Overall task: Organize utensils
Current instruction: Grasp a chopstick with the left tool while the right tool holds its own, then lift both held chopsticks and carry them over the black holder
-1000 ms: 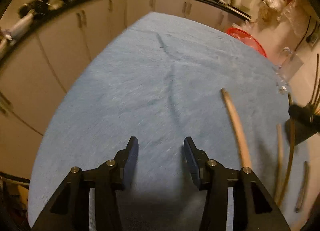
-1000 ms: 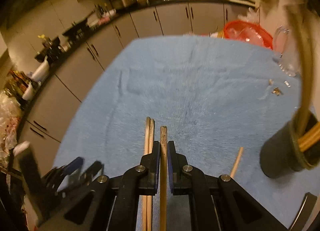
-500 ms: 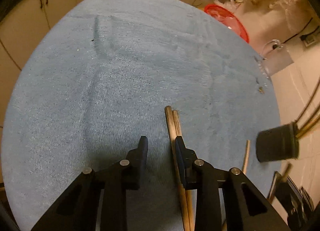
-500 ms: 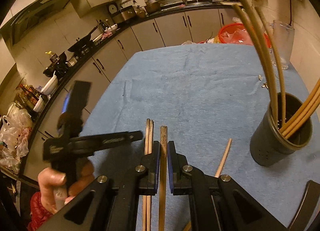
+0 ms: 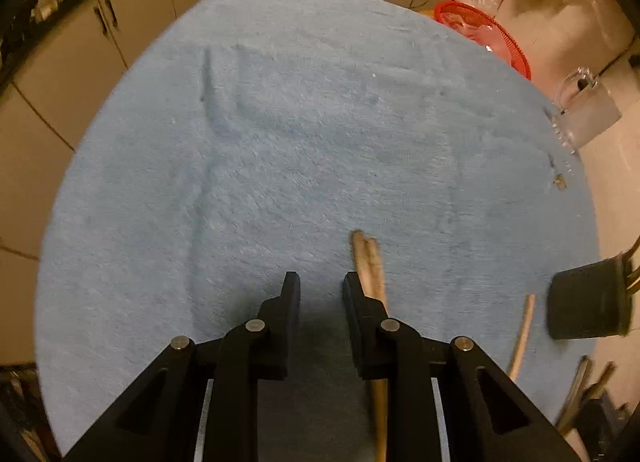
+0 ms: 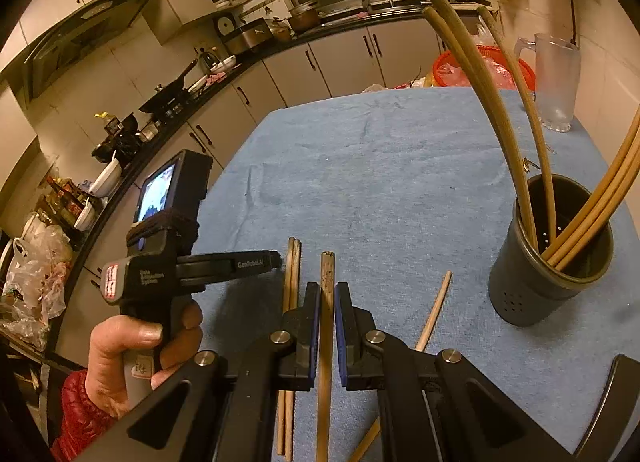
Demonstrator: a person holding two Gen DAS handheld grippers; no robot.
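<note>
Right gripper (image 6: 327,304) clamped on one chopstick (image 6: 326,342), blue pads pressed to both sides, stick running straight out past the tips toward 12 o'clock and back under the body toward 6. Raised above the blue cloth (image 6: 380,182).

Left gripper (image 5: 320,282) pointed steeply down at the cloth, jaws narrow but parted, just been closing, nothing between them. Pair of chopsticks (image 5: 370,262) lying on the cloth against the outer side of the right-hand finger, ends reaching past the tip toward 12 o'clock, the rest hidden under the gripper body. Seen from the right wrist, same gripper at 9 o'clock, held in a hand (image 6: 132,350) with a red sleeve (image 6: 80,414) below it, fingers aimed toward 3 o'clock at the pair.

Pair in the right view just left of the clamped stick, side by side, flat on the cloth. Single chopstick (image 6: 434,310) loose on the cloth at 4 o'clock from the right tips, angled toward 1 o'clock.

Holder (image 6: 552,262), dark and round with small holes, upright on the cloth at 3 o'clock, several long chopsticks (image 6: 500,110) standing in it, leaning apart. Same holder at the right edge of the left view, blurred.

Red basket (image 5: 484,34) and clear jug (image 6: 556,78) beyond the far edge of the cloth, at 1 o'clock.
</note>
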